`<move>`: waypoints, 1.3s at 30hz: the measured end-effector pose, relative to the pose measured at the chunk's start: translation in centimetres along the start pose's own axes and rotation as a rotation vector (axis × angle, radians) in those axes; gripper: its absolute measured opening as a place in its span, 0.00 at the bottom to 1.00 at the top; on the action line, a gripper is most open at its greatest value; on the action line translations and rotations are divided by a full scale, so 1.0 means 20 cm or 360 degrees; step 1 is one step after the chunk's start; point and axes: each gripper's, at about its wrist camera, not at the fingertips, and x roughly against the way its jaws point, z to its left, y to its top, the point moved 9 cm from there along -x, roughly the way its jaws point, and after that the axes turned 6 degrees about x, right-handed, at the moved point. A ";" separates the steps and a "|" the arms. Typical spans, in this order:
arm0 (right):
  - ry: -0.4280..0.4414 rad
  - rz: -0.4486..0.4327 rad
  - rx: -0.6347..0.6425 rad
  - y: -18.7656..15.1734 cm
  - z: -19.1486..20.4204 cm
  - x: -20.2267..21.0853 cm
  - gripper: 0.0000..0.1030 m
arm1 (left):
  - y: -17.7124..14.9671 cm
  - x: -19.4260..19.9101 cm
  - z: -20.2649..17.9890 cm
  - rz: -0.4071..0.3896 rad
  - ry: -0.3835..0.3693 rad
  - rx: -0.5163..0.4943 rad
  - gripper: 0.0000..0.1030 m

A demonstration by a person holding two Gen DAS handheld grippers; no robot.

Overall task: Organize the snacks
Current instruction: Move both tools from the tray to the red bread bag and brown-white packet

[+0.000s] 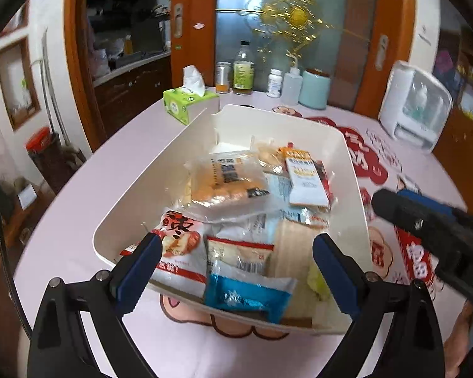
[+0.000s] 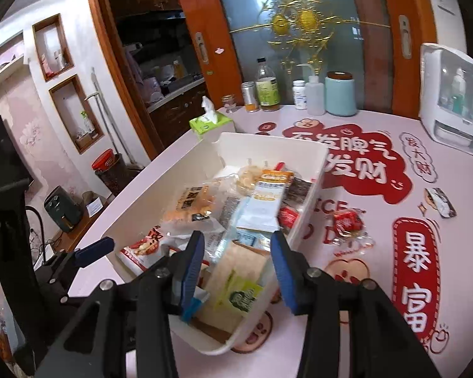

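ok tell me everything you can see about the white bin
The white bin is a rectangular, open-topped tub of what looks like smooth plastic, with rounded corners and tall plain walls. It sits upright on the pink table, just in front of a green tissue box. It is heaped with wrapped snacks, most at the near end; the far end shows bare floor. Neither gripper seems to touch it.

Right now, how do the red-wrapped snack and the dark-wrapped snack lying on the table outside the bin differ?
The red-wrapped snack is red with crinkled clear ends; the dark-wrapped snack is black and white. The red one lies close to the white bin, the dark one farther from it, toward the table's edge. The red one looks rounded, the dark one oblong. Both lie loose on the tablecloth, ungripped.
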 end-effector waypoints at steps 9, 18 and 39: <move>-0.0095 -0.0118 0.0034 -0.05 -0.15 0.24 0.67 | -0.10 0.07 -0.19 0.0186 -0.0189 0.0022 0.93; -0.0211 -0.0264 -0.0075 -0.08 -0.46 0.49 0.67 | -0.02 0.26 -0.42 -0.0003 -0.0175 -0.0068 0.93; -0.0556 -0.0117 -0.0109 0.36 -1.59 0.49 0.70 | 0.28 -0.03 -1.31 -0.0039 -0.0082 -0.0149 0.93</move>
